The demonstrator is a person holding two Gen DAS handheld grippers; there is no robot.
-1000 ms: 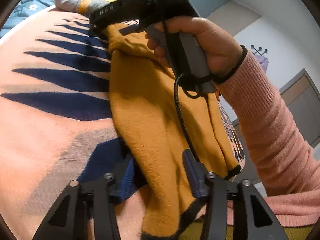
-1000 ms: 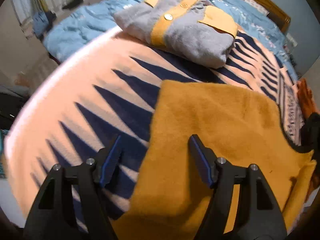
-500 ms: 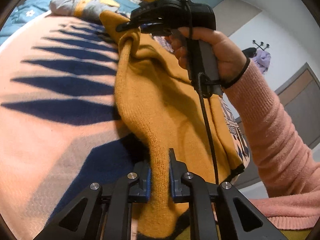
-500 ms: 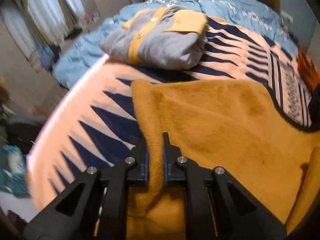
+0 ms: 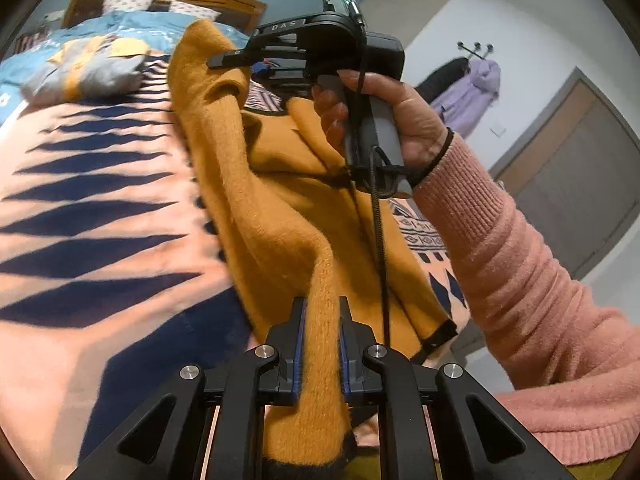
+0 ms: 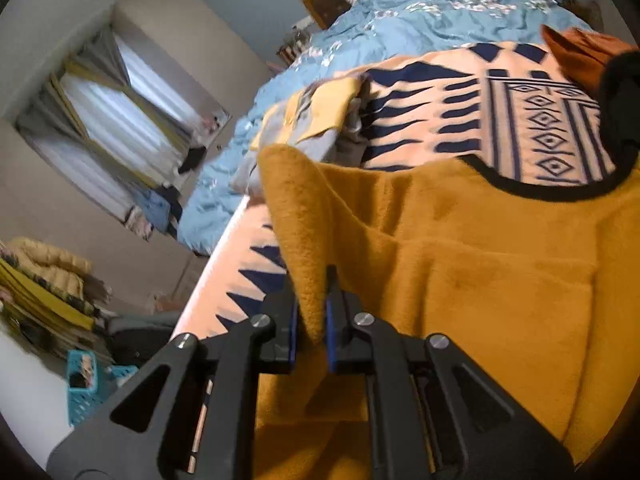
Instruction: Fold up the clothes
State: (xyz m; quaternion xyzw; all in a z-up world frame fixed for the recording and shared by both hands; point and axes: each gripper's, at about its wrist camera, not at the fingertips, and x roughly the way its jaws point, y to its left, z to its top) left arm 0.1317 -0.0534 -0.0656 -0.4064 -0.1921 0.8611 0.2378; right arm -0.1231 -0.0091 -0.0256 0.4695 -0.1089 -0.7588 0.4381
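Observation:
A mustard-yellow fleece garment (image 5: 280, 216) with black trim hangs lifted off the pink and navy patterned blanket (image 5: 92, 200). My left gripper (image 5: 322, 316) is shut on its near edge, the cloth pinched between the blue pads. In the left wrist view my right gripper (image 5: 256, 66), held by a hand in a pink sleeve, grips the far upper edge. In the right wrist view my right gripper (image 6: 311, 300) is shut on a fold of the same garment (image 6: 480, 264), whose black-trimmed edge curves across the blanket (image 6: 520, 120).
A folded grey and yellow garment (image 5: 84, 72) lies further up the bed by the blue duvet (image 6: 420, 12). The bed's edge drops off to the floor, where a teal basket (image 6: 82, 384) and piled clothes (image 6: 44, 284) sit. Coats (image 5: 472, 88) hang by a door.
Both grippers went from open around the yellow garment's edge to shut on it, then rose and swung sideways, lifting the cloth off the blanket. The right wrist view has rolled strongly.

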